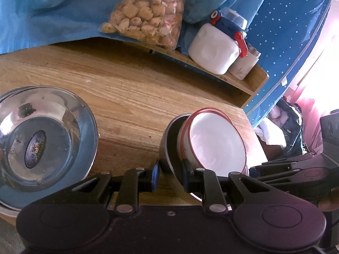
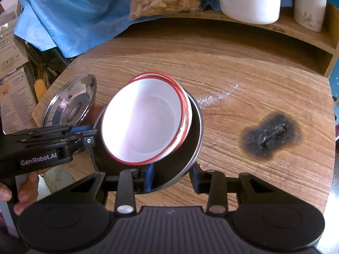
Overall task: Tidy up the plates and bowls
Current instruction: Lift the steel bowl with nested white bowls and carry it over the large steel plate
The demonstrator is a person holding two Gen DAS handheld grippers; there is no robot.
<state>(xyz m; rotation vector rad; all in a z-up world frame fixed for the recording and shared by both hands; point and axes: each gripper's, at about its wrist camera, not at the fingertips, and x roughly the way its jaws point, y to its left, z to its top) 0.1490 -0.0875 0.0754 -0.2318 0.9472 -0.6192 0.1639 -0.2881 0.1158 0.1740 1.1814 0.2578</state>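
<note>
Two nested white bowls with red rims (image 2: 146, 120) sit tilted inside a dark steel bowl (image 2: 190, 148) on the wooden table (image 2: 243, 74). My right gripper (image 2: 172, 177) is open, its fingers astride the steel bowl's near rim. My left gripper (image 1: 170, 174) is open too, astride the steel bowl's (image 1: 169, 146) left rim, one finger inside beside the white bowls (image 1: 216, 141). The left gripper also shows in the right wrist view (image 2: 91, 135). A stack of shiny steel plates (image 1: 42, 135) lies at the table's left; it also shows in the right wrist view (image 2: 72, 103).
A raised wooden shelf (image 1: 252, 80) at the back carries a white jug with a red clip (image 1: 216, 48), a small white jar (image 1: 243, 63) and a bag of snacks (image 1: 146, 14) on blue cloth. A black burn mark (image 2: 271, 135) is on the table to the right. Cardboard boxes (image 2: 12, 80) stand beyond the left edge.
</note>
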